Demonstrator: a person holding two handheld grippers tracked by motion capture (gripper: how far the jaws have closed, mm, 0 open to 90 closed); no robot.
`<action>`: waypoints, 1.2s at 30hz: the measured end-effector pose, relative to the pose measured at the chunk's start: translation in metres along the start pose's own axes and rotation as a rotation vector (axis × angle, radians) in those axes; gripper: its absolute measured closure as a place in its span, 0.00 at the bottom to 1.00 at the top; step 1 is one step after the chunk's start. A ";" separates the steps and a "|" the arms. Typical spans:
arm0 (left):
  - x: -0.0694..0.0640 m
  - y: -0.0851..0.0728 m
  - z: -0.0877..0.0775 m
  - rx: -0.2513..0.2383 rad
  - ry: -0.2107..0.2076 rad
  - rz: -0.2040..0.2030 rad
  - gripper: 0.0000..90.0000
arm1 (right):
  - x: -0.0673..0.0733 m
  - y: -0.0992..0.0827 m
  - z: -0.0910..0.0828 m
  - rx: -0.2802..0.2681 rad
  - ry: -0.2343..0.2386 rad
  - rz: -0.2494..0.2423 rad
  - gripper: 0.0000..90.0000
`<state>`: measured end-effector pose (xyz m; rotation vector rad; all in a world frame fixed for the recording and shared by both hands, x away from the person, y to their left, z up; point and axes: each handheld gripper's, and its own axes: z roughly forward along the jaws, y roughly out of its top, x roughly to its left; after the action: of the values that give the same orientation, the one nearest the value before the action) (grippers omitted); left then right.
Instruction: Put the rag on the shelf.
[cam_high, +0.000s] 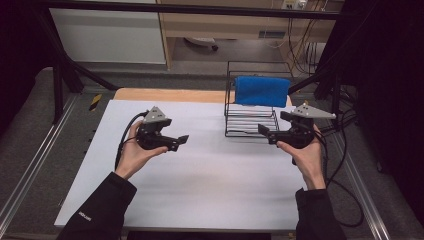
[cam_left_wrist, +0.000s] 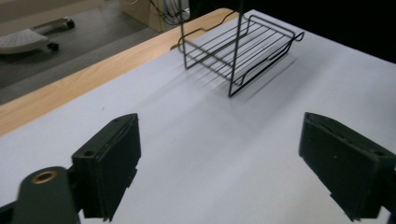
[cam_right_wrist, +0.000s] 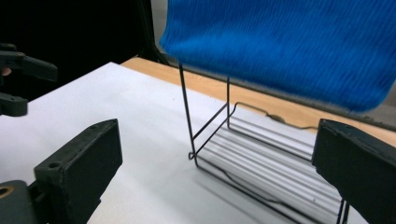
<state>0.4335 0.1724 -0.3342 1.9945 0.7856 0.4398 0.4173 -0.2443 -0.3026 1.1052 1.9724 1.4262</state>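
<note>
Right gripper view: ribbed blue cloth (cam_right_wrist: 285, 46) (soft knit) drapes thin wire rack (cam_right_wrist: 261, 172).

Ribbed cloth (cam_right_wrist: 280, 46) (knitted, seemingly), wire rack (cam_right_wrist: 261, 163)

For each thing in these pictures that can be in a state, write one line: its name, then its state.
Blue knitted cloth: draped over the rack's top rail, hanging, not held.
Black wire rack: upright on the white table, bottom shelf bare.
Left gripper: jaws open, nothing between them, above the table.
Right gripper: jaws open, nothing between them, beside the rack.
</note>
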 end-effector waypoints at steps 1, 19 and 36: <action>0.002 -0.006 -0.003 0.003 0.005 -0.008 0.13 | 0.001 -0.004 0.001 0.003 0.002 0.006 0.02; 0.036 -0.115 -0.042 0.058 0.073 -0.136 0.08 | 0.007 -0.090 0.019 0.180 0.083 0.023 0.01; 0.035 -0.158 -0.059 0.087 0.068 -0.130 0.08 | -0.003 -0.145 -0.008 0.230 0.129 0.037 0.01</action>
<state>0.3688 0.2930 -0.4392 2.0029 0.9852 0.4050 0.3645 -0.2707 -0.4352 1.1782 2.2642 1.3442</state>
